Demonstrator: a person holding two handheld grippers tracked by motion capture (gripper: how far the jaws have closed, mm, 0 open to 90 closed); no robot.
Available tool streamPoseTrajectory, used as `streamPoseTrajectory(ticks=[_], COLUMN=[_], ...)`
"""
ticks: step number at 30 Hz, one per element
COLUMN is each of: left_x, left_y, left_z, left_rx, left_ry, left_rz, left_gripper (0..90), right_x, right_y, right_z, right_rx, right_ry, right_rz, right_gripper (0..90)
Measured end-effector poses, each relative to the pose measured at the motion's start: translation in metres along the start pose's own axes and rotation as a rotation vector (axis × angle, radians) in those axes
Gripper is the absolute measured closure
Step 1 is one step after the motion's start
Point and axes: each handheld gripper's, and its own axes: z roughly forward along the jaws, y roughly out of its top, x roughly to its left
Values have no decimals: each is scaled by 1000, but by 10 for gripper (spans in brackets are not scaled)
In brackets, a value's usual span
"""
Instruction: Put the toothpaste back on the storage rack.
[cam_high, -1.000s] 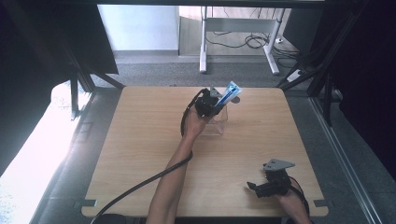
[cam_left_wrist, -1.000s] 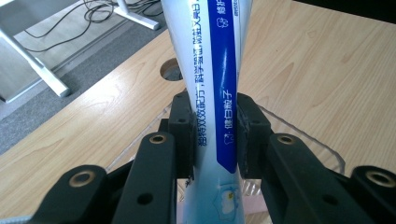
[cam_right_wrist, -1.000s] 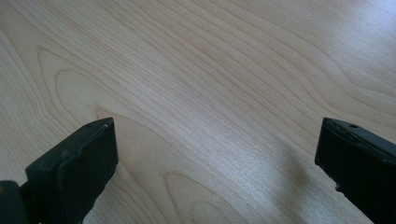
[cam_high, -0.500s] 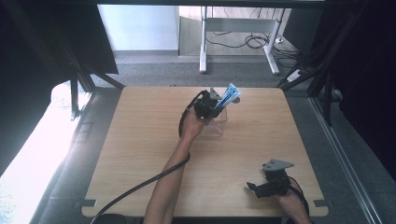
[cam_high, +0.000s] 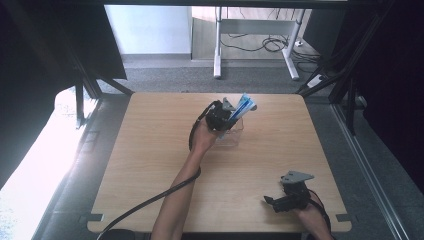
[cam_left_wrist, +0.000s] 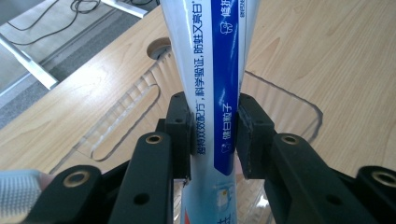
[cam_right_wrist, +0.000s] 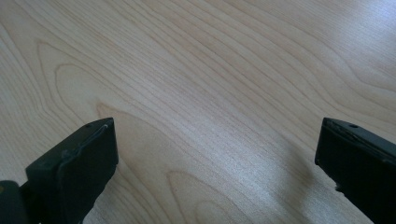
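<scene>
**A:** Left gripper (cam_high: 231, 116) is out over the far half of the table (cam_high: 150, 165), about midway between the left and right edges. What's in it?

**B:** A toothpaste tube (cam_left_wrist: 215, 88), white and blue, printed lettering running along it. Seen along the gripper's own jaws, both pads sit against the tube's sides, one each side, so it is grasped. The jaws have just been easing apart a little, tube between them all the while.

**A:** And the tube's position?

**B:** From above it juts up and to the right out of the gripper, tilted, over a clear plastic container (cam_high: 231, 136) standing on the table. Its lower end goes down toward the container's opening; can't tell whether it touches the bottom.

**A:** Container itself?

**B:** Transparent, rectangular rim, just beyond the person's left hand (cam_high: 202, 137). The forearm reaches up from the near edge; a black cable trails back from the gripper to that edge.

**A:** Right side?

**B:** Right gripper (cam_high: 280, 201) rests near the near right corner, well apart from the container. Its own view has the two jaws spread wide, bare wood grain between them. Released, holding nothing.

**A:** Anything else?

**B:** A pale bristly thing at the lower left of the left gripper view, too blurred to name.
</scene>
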Motion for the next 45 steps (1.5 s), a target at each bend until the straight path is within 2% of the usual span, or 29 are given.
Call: streamPoseTrajectory(ticks=[4, 9, 16, 20, 23, 27, 31, 33, 39, 45], left_x=[0, -3, -3, -2, -1, 3, 4, 3, 0, -7], left_y=[-3, -3, -3, -4, -5, -7, -7, -7, -10, -13], left_z=[0, -1, -2, -6, -7, -9, -12, -16, -30, -45], left_rx=[13, 38, 22, -25, -36, -58, -59, -55, -73, -70], left_ry=[-17, -22, -28, -34, -29, -78, -93, -82, -100, -73], left_rz=[-3, 25, 0, -38, -53, -113, -150, -140, -158, -117], left_gripper=[686, 669, 634, 553, 462, 317, 197, 167, 133, 130], right_x=[0, 1, 0, 0, 0, 1, 0, 0, 0, 1], right_y=[0, 0, 0, 0, 0, 0, 0, 0, 0, 0], right_z=[0, 1, 1, 1, 0, 0, 0, -1, -1, 0], right_rx=[-1, 0, -1, -2, -4, -4, -8, -11, -11, -6], right_ry=[1, 3, 2, 1, 0, -2, -6, -3, -1, -1], right_rz=[-1, -2, -2, -2, -1, 0, 1, 3, 4, 4], right_gripper=[0, 0, 0, 0, 0, 0, 0, 0, 0, 0])
